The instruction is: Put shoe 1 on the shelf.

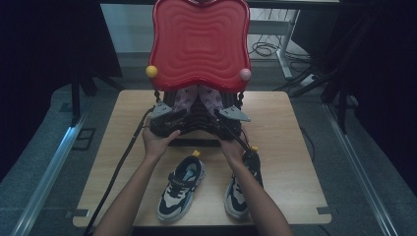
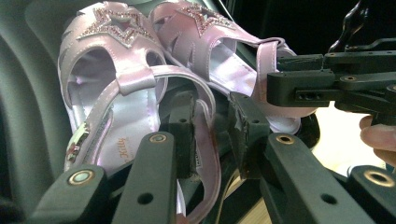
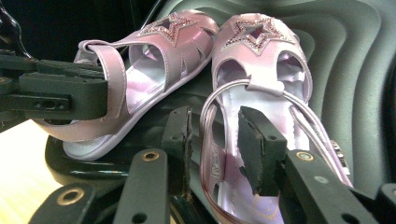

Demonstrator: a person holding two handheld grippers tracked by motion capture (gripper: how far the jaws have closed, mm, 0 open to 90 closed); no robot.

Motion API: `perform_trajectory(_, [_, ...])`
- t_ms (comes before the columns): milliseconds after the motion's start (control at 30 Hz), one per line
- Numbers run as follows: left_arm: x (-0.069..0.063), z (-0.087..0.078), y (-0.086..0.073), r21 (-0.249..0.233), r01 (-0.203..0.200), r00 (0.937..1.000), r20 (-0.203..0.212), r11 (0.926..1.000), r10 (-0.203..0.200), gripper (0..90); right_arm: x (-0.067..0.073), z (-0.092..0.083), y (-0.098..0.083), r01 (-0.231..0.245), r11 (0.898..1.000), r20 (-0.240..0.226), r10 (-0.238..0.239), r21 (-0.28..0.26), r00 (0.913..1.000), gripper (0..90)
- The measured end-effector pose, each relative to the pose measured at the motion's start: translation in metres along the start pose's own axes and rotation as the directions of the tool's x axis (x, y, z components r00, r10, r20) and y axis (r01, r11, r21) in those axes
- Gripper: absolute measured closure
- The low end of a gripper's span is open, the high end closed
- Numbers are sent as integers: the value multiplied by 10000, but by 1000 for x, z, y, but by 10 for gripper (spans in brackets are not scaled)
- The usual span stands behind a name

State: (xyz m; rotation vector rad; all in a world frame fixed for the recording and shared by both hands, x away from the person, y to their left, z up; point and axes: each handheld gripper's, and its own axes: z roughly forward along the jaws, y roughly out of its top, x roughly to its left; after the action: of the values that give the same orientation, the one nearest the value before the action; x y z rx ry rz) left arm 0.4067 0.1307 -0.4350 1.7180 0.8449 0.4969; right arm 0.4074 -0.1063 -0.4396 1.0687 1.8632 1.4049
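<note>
Sitting heel-out inside an open black ribbed case [image 1: 196, 129] are two pale pink satin sandals with glittery star cutouts on the toes, side by side. The left sandal [image 2: 116, 98] lies right ahead of the left gripper [image 2: 212, 135], and the right sandal [image 3: 261, 93] is in front of the right gripper [image 3: 217, 149].

Left gripper: its jaws straddle the left sandal's heel strap, one pad just inside the loop and the other outside, with daylight around the strap, so it's let go, not pinching. Right gripper is the same deal: its two jaws stand apart around the right sandal's heel strap, nothing squeezed.

From above, both grippers sit at the front lip of the case, left one around 9 o'clock of the sandals, right one around 3 o'clock, each with a hand behind it. The case's glossy red wavy lid [image 1: 199, 42] stands up at 12 o'clock, with a small yellow ball [image 1: 151, 71] and a pink ball [image 1: 245, 74] at its lower corners.

Down at 6 o'clock, on the light wooden table [image 1: 290, 142], there's a pair of black-and-white kids' sneakers [image 1: 181, 188], the right one partly under the person's forearm.
</note>
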Motion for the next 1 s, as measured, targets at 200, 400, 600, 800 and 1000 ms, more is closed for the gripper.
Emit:
perform_trajectory(200, [-1, -12, 2, -8, 144, 9999, -33, 9999, -144, 711, 2, -9, 2, -69, 9999, 8, 69, 124, 10000, 602])
perform_trajectory(400, [-6, -22, 0, 101, 209, 9998, -61, 9997, -208, 710, 2, -20, 2, -261, 9996, -205, 263, 94, 9994, 600])
perform_trajectory(600, [-10, -34, -6, 286, 112, 9997, -227, 9995, -106, 712, 4, -31, -2, -281, 9996, -340, 282, 49, 9990, 608])
perform_trajectory(800, [-12, -47, -13, 365, 230, 9997, -106, 9991, -227, 711, 4, -43, -2, -404, 9991, -529, 410, 119, 9978, 599])
perform_trajectory(1000, [-17, -67, -23, 472, 239, 9997, -109, 9986, -235, 703, 4, -55, -5, -575, 9981, -807, 590, 201, 9950, 600])
